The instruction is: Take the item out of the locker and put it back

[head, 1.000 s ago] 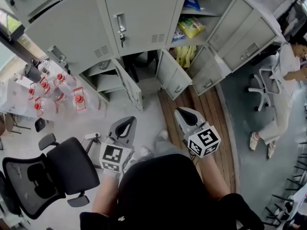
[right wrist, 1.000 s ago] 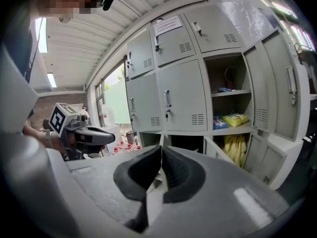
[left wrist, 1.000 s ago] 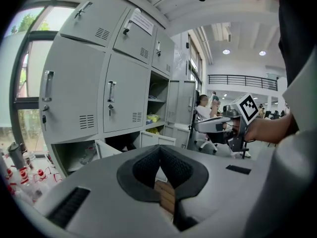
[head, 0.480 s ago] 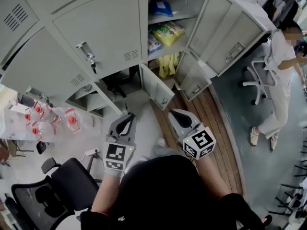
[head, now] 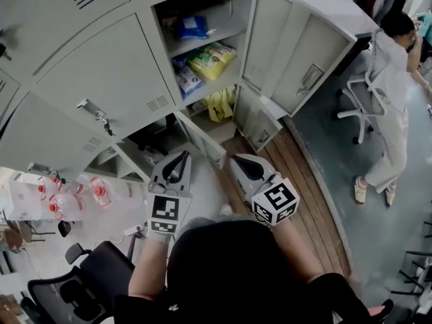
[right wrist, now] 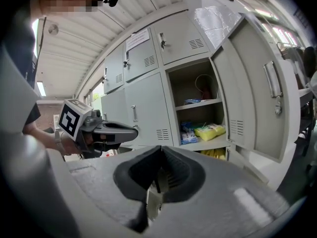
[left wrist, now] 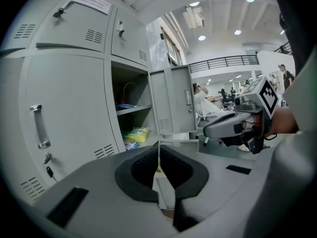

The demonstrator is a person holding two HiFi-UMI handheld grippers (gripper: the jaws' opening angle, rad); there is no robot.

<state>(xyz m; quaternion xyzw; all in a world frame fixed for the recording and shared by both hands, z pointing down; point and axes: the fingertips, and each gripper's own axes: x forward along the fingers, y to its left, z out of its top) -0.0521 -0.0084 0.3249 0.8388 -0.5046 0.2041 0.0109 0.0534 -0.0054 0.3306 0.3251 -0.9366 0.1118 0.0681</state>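
The open locker (head: 202, 52) holds a blue packet (head: 194, 25) on its upper shelf. On the shelf below lie a yellow-green packet (head: 210, 58) and a blue-and-white packet (head: 185, 79), with a yellow item (head: 219, 103) hanging underneath. My left gripper (head: 181, 157) and right gripper (head: 237, 160) are held side by side, short of the locker and pointing at it. Both are shut and empty. In the left gripper view the shut gripper (left wrist: 159, 144) faces the yellow-green packet (left wrist: 136, 134). The right gripper view shows its gripper (right wrist: 159, 148) below the same packet (right wrist: 210, 131).
The locker's door (head: 270, 32) swings out to the right, and a lower locker door (head: 260, 123) also hangs open. A person in white (head: 395, 100) stands at the right by an office chair (head: 358, 106). Red-capped bottles (head: 74, 194) and a black chair (head: 88, 282) are at the left.
Both grippers have moved forward toward the lockers, and the open locker now lies straight ahead of them. Their jaws have stayed shut and empty.
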